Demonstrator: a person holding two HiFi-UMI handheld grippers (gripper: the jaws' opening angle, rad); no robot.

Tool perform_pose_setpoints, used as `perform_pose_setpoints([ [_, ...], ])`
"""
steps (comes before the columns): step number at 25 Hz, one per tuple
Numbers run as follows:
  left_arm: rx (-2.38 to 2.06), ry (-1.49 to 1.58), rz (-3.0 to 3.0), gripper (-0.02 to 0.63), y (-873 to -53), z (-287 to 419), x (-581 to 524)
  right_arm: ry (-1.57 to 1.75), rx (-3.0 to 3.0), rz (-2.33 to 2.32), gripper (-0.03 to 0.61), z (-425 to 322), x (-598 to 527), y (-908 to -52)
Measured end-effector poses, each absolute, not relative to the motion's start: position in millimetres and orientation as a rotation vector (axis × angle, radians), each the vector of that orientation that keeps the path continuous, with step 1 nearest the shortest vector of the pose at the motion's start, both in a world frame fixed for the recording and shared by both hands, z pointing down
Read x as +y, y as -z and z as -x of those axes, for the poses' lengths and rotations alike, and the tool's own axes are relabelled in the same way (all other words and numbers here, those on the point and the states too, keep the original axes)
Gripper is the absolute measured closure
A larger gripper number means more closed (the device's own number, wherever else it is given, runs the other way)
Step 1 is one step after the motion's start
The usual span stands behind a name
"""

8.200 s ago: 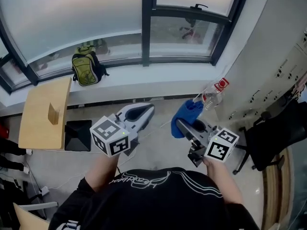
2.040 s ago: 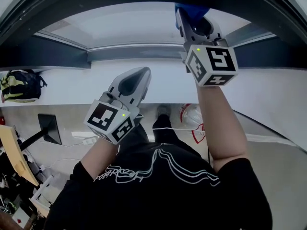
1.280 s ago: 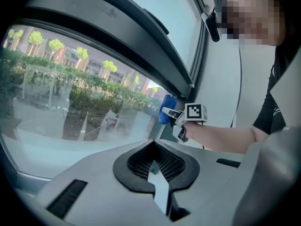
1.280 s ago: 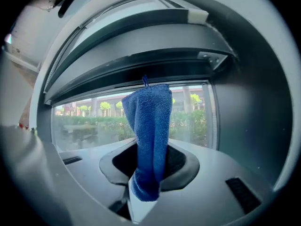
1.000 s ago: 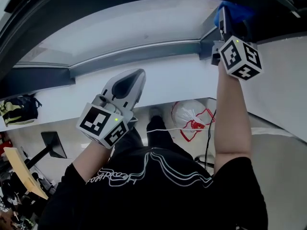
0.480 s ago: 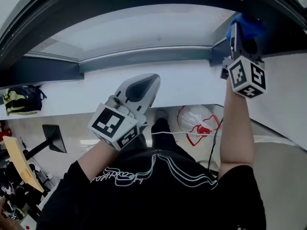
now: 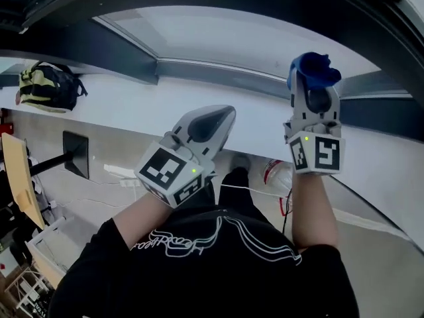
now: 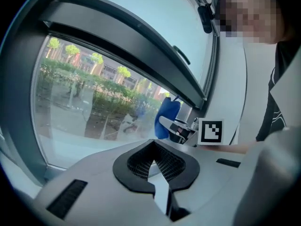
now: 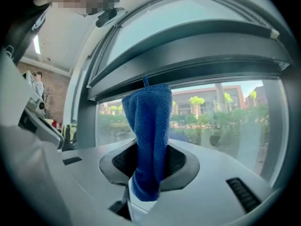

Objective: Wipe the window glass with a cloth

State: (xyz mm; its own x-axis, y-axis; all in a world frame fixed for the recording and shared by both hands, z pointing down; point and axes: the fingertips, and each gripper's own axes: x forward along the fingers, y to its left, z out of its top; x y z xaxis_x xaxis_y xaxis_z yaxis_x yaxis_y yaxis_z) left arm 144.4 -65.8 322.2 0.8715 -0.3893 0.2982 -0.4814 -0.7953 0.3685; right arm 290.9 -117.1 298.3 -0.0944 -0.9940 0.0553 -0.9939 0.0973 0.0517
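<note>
A blue cloth [image 9: 149,140] is clamped between the jaws of my right gripper [image 9: 148,173], its free end pressed up against the window glass [image 9: 221,117]. In the head view the right gripper [image 7: 310,85] is raised toward the glass [image 7: 218,38] with the cloth [image 7: 311,68] bunched at its tip. My left gripper [image 7: 211,121] hangs lower and to the left, away from the glass, jaws shut with nothing between them. The left gripper view shows the left gripper [image 8: 155,166] facing the pane, with the cloth [image 8: 165,119] and right gripper beyond.
Dark window frame bars [image 7: 119,45] cross the glass. A white sill [image 7: 132,111] runs below. A green backpack [image 7: 48,85] sits on the sill at far left. A wooden board [image 7: 14,184] and a white plastic bag [image 7: 275,174] lie on the floor below.
My right gripper with the cloth has moved down and left across the glass from the upper right corner. The head view has swung, showing more of the left side.
</note>
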Motion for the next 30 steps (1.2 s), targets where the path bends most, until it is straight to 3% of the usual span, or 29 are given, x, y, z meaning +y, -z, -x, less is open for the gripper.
perform_pose_setpoints([
  [7, -0.798, -0.244, -2.544, 0.609, -327.7, -17.2, -101.0, -0.057, -2.497, -1.811, 0.485, -116.6, -161.5, -315.2],
  [15, -0.968, -0.227, -2.463, 0.609, -340.1, 119.2, -131.6, -0.115, -2.603, -1.68, 0.485, 23.1, -212.5, -333.5],
  [22, -1.045, -0.205, -2.41, 0.609, -352.3, 198.8, -156.1, -0.141, -2.619, -1.646, 0.485, 98.1, -251.3, -352.8],
  [30, -1.086, -0.213, -2.366, 0.609, -379.1, 245.2, -176.5, -0.136, -2.574, -1.703, 0.485, 123.9, -308.1, -382.4],
])
